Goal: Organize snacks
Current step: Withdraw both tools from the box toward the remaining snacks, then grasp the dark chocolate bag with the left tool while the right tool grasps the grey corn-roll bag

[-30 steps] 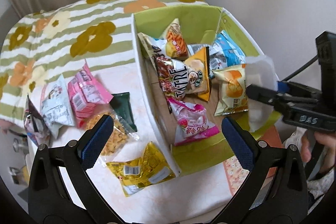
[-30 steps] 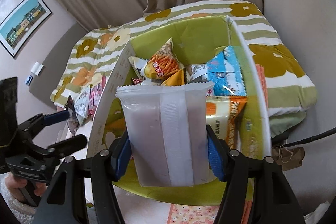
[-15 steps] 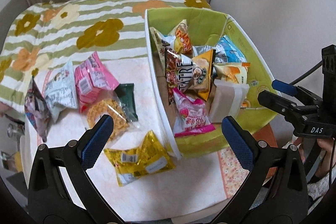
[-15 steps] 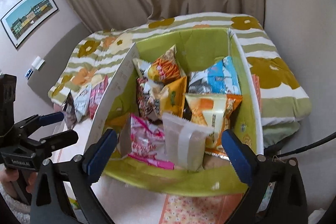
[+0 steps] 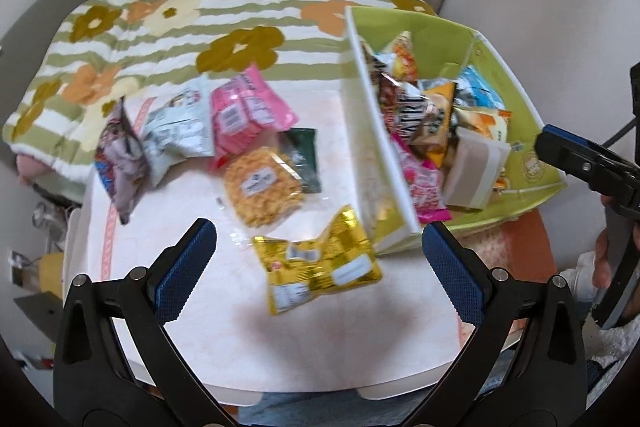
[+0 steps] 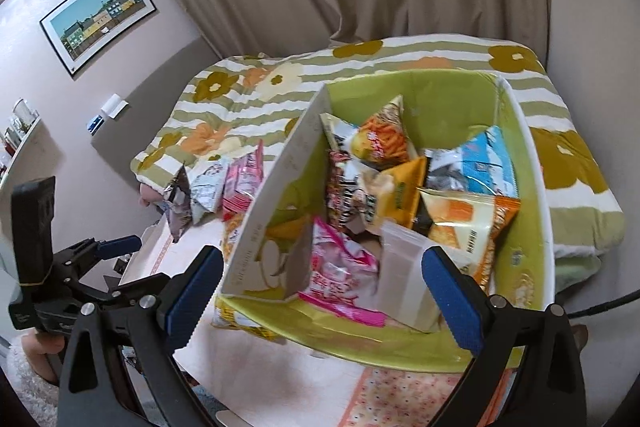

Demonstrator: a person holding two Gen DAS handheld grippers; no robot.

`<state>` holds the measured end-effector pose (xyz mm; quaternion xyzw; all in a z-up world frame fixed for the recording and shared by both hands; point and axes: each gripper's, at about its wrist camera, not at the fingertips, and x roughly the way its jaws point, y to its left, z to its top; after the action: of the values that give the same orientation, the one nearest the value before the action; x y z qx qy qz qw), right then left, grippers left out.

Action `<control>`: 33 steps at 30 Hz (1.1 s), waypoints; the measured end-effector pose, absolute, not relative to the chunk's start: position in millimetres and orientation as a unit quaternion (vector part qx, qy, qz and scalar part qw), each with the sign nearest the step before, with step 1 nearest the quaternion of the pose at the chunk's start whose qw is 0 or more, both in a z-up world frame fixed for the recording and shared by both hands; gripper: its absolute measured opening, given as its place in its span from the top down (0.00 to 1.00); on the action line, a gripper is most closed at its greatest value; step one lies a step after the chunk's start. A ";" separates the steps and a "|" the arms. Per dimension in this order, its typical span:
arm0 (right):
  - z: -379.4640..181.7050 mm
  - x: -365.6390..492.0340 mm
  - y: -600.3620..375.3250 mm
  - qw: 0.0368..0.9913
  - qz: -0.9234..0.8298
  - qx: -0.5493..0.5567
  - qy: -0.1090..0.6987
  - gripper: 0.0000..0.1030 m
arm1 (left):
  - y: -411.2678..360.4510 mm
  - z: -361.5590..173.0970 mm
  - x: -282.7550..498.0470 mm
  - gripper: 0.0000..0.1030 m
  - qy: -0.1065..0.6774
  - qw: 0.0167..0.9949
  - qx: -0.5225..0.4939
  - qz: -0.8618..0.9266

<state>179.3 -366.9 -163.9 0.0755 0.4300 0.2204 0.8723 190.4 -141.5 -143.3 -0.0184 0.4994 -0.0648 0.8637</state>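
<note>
Tools gape empty, left tool [image 5: 319,259] low-centre above a crinkly gold foil snack packet [image 5: 320,267]. Light, slippery, likely crushable; best pinched by its crimped edge.

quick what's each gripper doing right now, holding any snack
Left gripper: open, holding nothing, above the gold snack packet.
Right gripper: open, holding nothing, in front of the green box.

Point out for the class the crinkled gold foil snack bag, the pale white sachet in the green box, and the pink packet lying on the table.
gold foil snack bag [image 5: 320,263], left wrist view, bag's middle.
white sachet [image 6: 404,279], right wrist view, front face.
pink packet [image 5: 246,113], left wrist view, centre panel.
</note>
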 end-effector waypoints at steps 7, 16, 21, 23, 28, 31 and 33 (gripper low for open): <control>-151.4 179.1 -318.1 0.876 0.228 0.062 0.421 0.04 | -74.5 -136.8 193.1 0.01 0.479 0.876 -0.029 -0.043; -161.5 196.3 -223.7 0.871 0.210 0.114 0.429 0.04 | 33.0 -146.7 210.9 0.01 0.496 0.866 -0.025 -0.062; -172.6 211.2 -164.3 0.864 0.203 0.121 0.445 0.04 | 86.1 -157.1 230.5 0.01 0.507 0.858 0.005 -0.088; -178.0 216.6 -144.3 0.864 0.197 0.113 0.450 0.04 | 99.9 -162.2 237.8 0.01 0.510 0.854 0.021 -0.099; -193.6 235.0 -104.9 0.864 0.181 0.094 0.461 0.04 | 122.9 -180.6 260.8 0.01 0.514 0.844 0.053 -0.141; -208.3 250.0 -89.2 0.863 0.165 0.070 0.473 0.04 | 128.1 -194.7 275.4 0.01 0.519 0.835 0.077 -0.166; -217.0 259.3 -82.5 0.859 0.162 0.068 0.482 0.04 | 129.0 -204.1 284.8 0.01 0.520 0.829 0.084 -0.190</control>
<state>259.3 -82.5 -217.0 0.0676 0.4816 0.1615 0.8587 284.8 129.0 -204.1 0.0836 0.5200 -0.1897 0.8286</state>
